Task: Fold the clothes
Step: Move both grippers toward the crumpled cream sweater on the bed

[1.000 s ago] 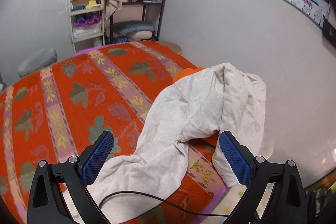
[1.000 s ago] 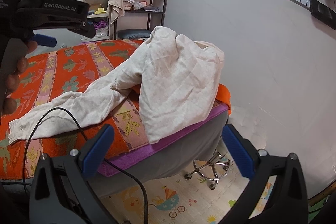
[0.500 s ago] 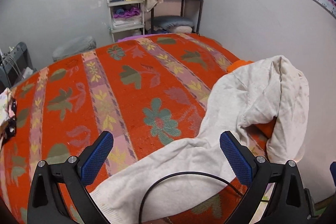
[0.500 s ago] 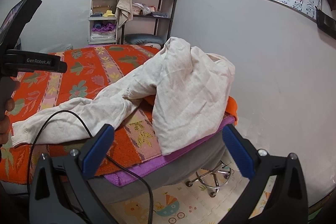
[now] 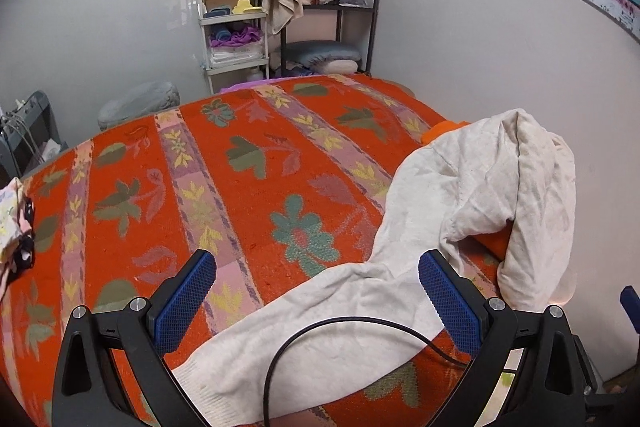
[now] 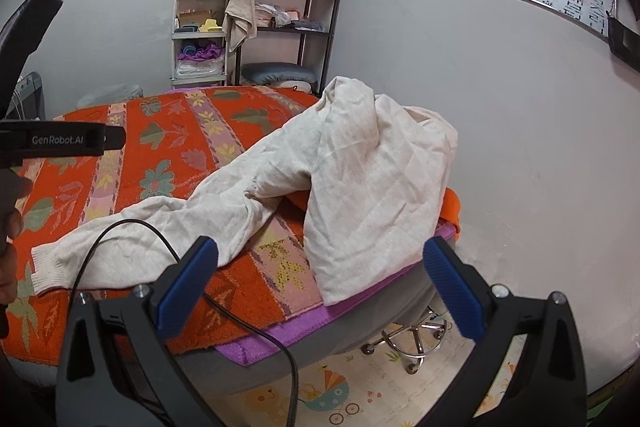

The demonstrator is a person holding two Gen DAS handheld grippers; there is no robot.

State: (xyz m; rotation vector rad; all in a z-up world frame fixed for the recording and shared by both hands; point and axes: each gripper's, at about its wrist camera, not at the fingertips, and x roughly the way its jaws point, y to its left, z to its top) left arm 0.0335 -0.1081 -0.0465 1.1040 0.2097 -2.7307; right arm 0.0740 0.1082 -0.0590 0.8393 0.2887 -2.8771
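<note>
A cream long-sleeved garment [image 5: 472,195] lies crumpled at the right end of a bed with an orange floral blanket [image 5: 240,187]. One sleeve stretches toward the near edge; its cuff [image 6: 44,267] shows in the right wrist view. The bulk of the garment [image 6: 368,179] drapes over an orange cushion [image 6: 450,207] and hangs off the bed corner. My left gripper [image 5: 316,299] is open just above the sleeve, holding nothing. My right gripper [image 6: 320,287] is open too, off the bed's near corner, short of the hanging hem. The left gripper's body [image 6: 56,141] and a person's hand [image 6: 10,227] appear at left.
A patterned cloth [image 5: 12,223] lies at the bed's left edge. Shelving racks [image 5: 236,27] with towels and cushions stand against the back wall. A grey wall runs close on the right. A wheeled stool base [image 6: 416,339] stands on a play mat [image 6: 332,391] below the bed corner.
The left gripper has swung left and pulled back, so more of the blanket shows and the sleeve now lies between its fingers. The right gripper has drifted slightly. Both stayed open.
</note>
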